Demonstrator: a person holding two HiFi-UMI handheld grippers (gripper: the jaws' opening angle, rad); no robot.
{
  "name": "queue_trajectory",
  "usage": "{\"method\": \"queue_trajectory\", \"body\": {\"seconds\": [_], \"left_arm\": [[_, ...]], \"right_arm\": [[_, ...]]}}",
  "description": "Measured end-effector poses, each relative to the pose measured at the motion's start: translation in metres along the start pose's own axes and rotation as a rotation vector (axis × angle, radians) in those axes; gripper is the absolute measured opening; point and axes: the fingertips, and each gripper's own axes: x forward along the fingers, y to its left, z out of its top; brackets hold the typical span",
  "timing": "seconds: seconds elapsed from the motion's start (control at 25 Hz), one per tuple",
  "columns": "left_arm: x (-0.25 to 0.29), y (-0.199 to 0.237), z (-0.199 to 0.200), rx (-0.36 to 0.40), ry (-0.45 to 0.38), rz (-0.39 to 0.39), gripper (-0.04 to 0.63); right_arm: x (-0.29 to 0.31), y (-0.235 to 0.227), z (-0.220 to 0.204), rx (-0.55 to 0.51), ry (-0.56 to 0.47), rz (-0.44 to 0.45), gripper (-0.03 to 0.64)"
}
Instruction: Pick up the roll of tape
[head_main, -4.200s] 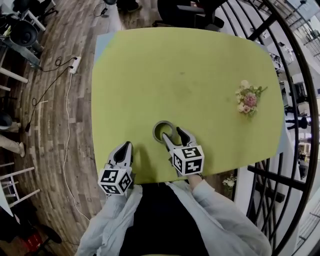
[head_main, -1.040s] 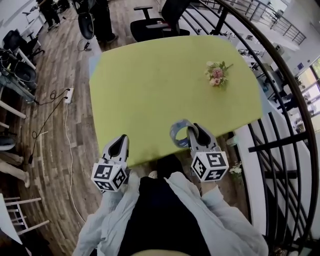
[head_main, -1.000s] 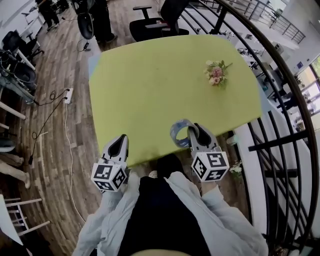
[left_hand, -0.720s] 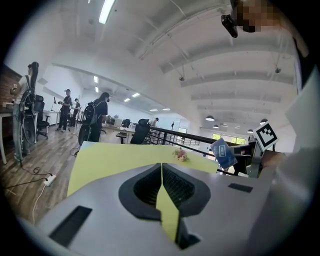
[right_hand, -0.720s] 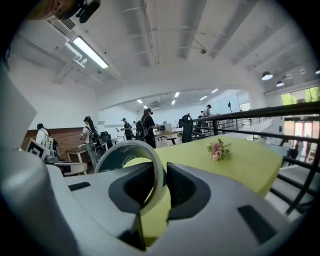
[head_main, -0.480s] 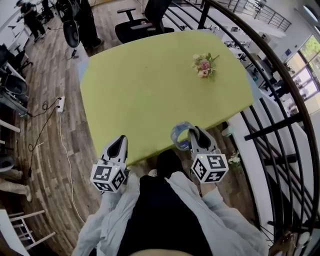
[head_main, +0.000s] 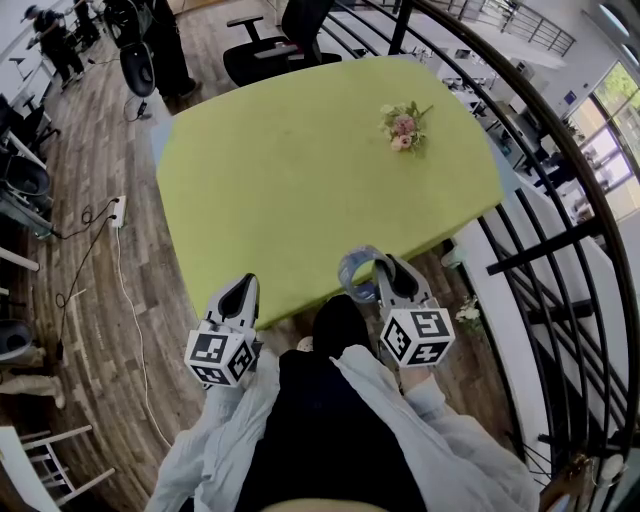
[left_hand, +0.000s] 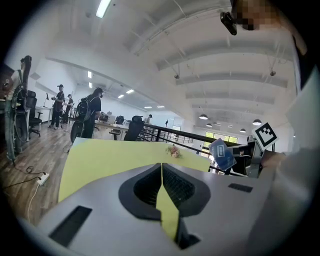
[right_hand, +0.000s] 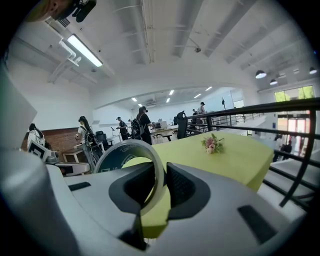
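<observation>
The roll of tape (head_main: 358, 272) is a grey ring with a blue inner side, lifted off the green table (head_main: 300, 170) near its front edge. My right gripper (head_main: 381, 275) is shut on the roll's wall, which stands on edge between the jaws in the right gripper view, tape (right_hand: 131, 159). From the left gripper view the tape (left_hand: 221, 154) shows at the right, held up in the air. My left gripper (head_main: 240, 295) is shut with nothing in it, at the table's front left edge.
A small bunch of flowers (head_main: 403, 124) lies at the far right of the table. A black railing (head_main: 560, 230) curves along the right side. Office chairs (head_main: 275, 45) stand behind the table. Cables and a power strip (head_main: 118, 208) lie on the wooden floor at left.
The right gripper has lifted the tape off the table and drawn it back to the front edge. The head view has shifted, so the table sits further away.
</observation>
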Motion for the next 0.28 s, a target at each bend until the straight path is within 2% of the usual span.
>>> {"method": "queue_trajectory", "body": {"seconds": [0.28], "left_arm": [[0.0009,-0.0050,0.0024,-0.022,-0.012,-0.017,0.020]], "right_arm": [[0.0024,0.0057,0.0053,-0.016,0.000,0.012,0.078]]}}
